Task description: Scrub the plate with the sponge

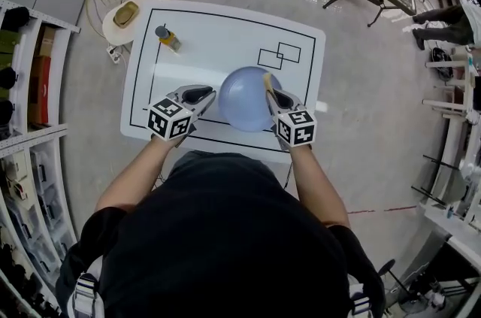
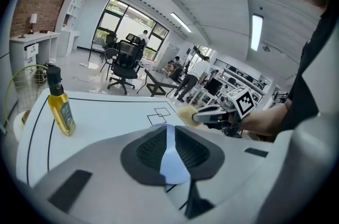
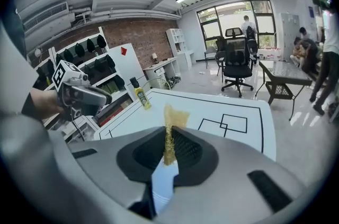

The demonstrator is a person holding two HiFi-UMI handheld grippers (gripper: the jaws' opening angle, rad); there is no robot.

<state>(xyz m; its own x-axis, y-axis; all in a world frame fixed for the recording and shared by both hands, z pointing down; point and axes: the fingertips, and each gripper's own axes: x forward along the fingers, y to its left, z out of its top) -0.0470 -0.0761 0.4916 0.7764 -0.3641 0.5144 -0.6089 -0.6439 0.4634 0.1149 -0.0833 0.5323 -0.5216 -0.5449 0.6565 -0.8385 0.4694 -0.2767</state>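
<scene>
A round blue plate [image 1: 244,102] lies near the front of the white table [image 1: 225,38]. My left gripper [image 1: 209,93] sits at the plate's left edge. In the left gripper view its jaws [image 2: 170,130] stand slightly apart, with the plate's rim [image 2: 170,162] between them and not clamped. My right gripper [image 1: 270,88] is over the plate's right side, shut on a thin yellow sponge [image 1: 267,80]. The sponge [image 3: 172,122] sticks up from between those jaws [image 3: 169,138], above a bit of blue plate [image 3: 161,183].
A yellow bottle [image 1: 167,37] with a dark cap stands at the table's back left. Black outlines, among them two overlapping squares [image 1: 279,55], mark the tabletop. A small round stand [image 1: 126,13] and a wire chair sit behind the left corner; shelves [image 1: 30,83] line the left wall.
</scene>
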